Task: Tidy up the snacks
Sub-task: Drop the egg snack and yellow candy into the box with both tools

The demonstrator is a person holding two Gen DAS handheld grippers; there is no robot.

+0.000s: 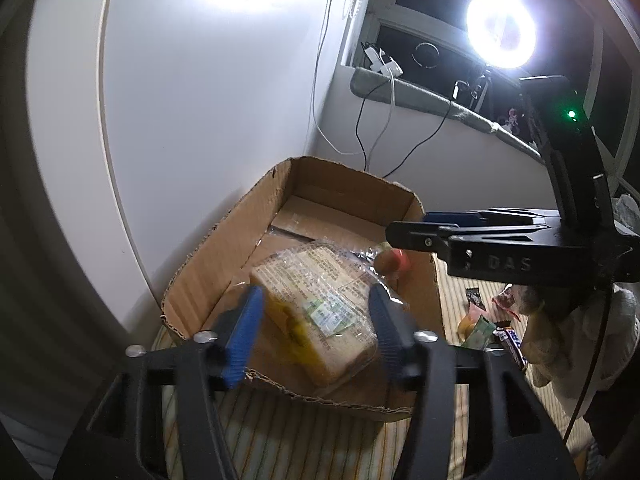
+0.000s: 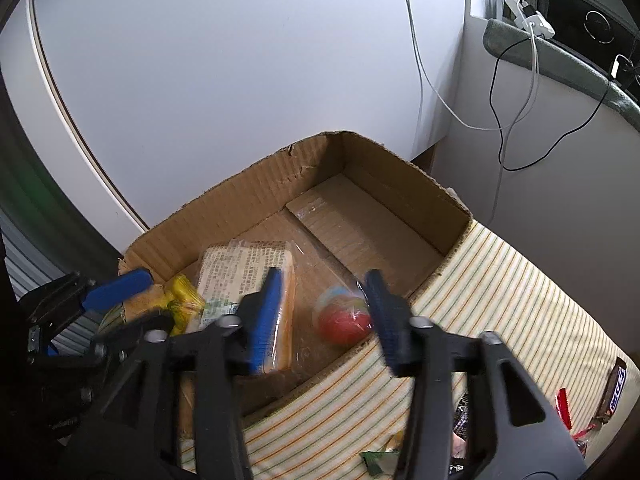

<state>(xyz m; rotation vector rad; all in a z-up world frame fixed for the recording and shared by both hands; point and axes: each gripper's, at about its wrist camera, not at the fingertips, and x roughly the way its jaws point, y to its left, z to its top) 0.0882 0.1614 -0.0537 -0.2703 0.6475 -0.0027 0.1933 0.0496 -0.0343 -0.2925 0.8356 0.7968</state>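
Note:
An open cardboard box [image 1: 224, 240] [image 2: 400, 184] sits on a striped cloth. Inside lie a clear-wrapped bread loaf [image 1: 320, 312] [image 2: 244, 268] and a red round snack [image 1: 394, 262] [image 2: 344, 320]. My left gripper [image 1: 316, 328] is open above the box's near edge, its jaws on either side of the loaf and not touching it. My right gripper [image 2: 324, 316] is open over the box's right side, with the red snack between its jaws, loose. The right gripper also shows from the side in the left wrist view [image 1: 404, 236].
Loose snacks lie on the striped cloth [image 2: 500, 280] right of the box: a dark chocolate bar [image 2: 614, 392] [image 1: 510, 340], a red wrapper [image 2: 564, 404] and a green packet [image 1: 478, 330]. A white wall and hanging cables [image 1: 320, 80] stand behind. A ring light [image 1: 500, 26] glares.

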